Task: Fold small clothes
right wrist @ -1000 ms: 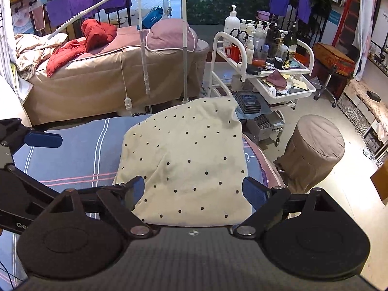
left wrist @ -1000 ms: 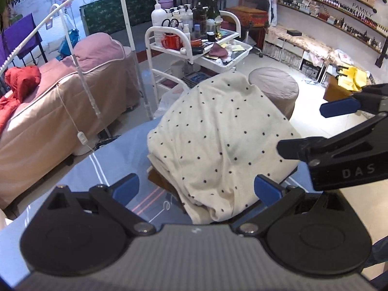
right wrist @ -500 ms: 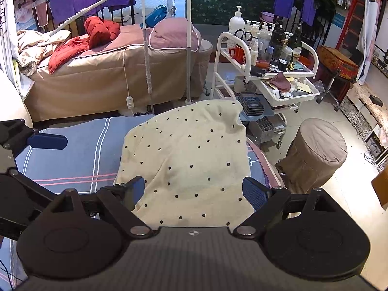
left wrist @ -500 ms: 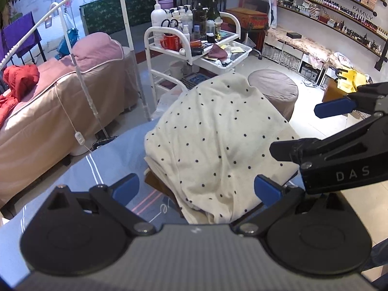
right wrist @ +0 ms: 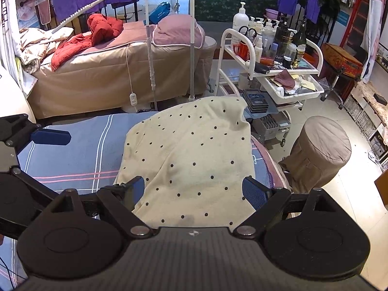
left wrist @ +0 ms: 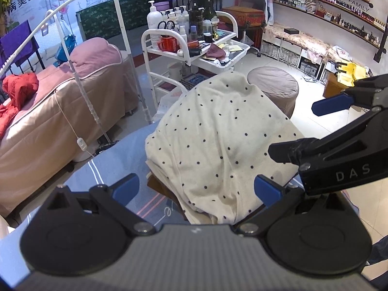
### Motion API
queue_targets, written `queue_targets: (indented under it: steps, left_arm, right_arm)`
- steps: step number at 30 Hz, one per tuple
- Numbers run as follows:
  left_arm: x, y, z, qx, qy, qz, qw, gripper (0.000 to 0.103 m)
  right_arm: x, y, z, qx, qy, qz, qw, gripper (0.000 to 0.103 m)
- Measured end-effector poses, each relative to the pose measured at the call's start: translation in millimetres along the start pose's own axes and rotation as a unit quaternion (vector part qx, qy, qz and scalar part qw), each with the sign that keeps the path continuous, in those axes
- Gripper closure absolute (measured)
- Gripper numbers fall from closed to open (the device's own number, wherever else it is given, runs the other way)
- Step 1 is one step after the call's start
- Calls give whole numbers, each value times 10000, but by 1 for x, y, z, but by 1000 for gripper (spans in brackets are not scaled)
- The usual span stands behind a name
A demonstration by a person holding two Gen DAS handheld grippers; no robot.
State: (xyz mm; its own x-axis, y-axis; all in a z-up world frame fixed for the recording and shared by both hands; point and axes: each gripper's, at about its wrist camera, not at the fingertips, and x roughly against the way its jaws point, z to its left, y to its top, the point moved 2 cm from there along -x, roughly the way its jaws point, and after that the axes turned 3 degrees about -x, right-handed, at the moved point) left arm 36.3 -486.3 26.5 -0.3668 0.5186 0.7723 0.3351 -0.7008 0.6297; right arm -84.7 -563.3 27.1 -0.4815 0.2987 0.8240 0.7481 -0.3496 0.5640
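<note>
The cream garment with black dots (left wrist: 218, 143) lies folded in a thick bundle on a blue striped cloth (right wrist: 80, 155) that covers the worktop. It sits near the far right edge of the cloth, close to the white trolley (right wrist: 269, 72) full of bottles. In the left wrist view, several layers of the fabric show at the near left side of the bundle, and something brown lies under it there.

The left hand-held gripper (left wrist: 195, 188) is open wide, and its two blue fingers stand on each side of the near end of the garment, holding nothing. The right hand-held gripper (right wrist: 192, 190) is also open wide and empty, with the near edge of the garment between its fingers. A round stool with a beige cover (right wrist: 322, 152) stands on the floor just beside the worktop.
</note>
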Motion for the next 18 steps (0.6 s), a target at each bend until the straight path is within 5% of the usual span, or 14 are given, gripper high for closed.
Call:
queue_targets:
  steps: [18]
  left_arm:
    - [3, 2, -3, -66, 32, -156, 9999, 0]
  right_arm:
    - [-1, 0, -2, -70, 58, 10, 10000, 0]
